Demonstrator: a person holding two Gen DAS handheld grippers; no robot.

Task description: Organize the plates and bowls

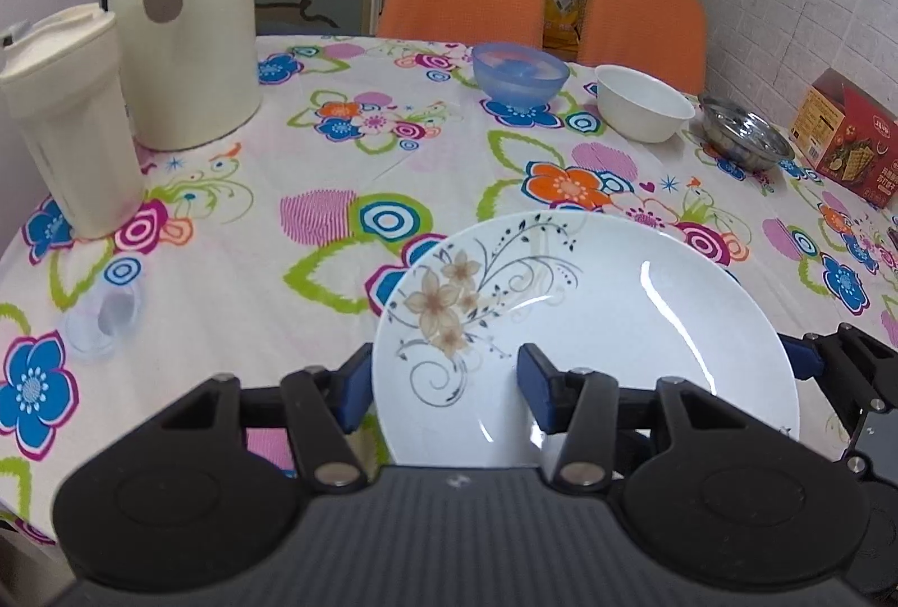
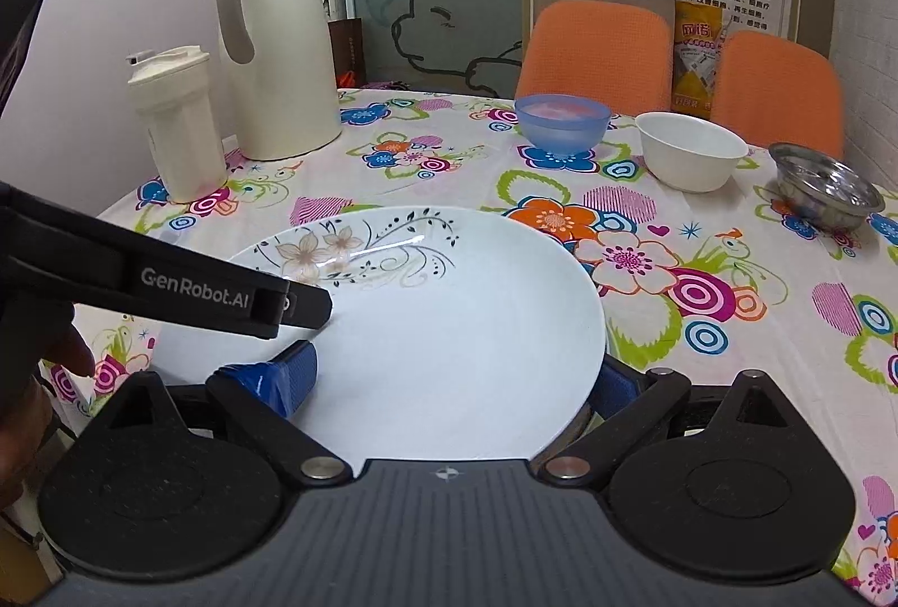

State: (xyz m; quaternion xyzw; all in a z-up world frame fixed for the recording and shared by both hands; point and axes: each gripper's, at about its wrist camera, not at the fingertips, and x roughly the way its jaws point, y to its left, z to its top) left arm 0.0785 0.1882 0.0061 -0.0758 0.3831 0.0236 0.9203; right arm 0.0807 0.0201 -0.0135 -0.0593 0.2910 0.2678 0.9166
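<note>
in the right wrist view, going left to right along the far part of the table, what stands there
cream tumbler → cream thermos jug → blue bowl → white bowl → steel bowl

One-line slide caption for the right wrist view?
Both hand-held grippers straddle opposite rims of the floral plate; blue bowl, white bowl and steel bowl wait behind.

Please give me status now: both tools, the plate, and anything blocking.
Left tool and right tool open, each straddling an edge of the plate. Plate on tablecloth. Three bowls far side, clear path.
</note>
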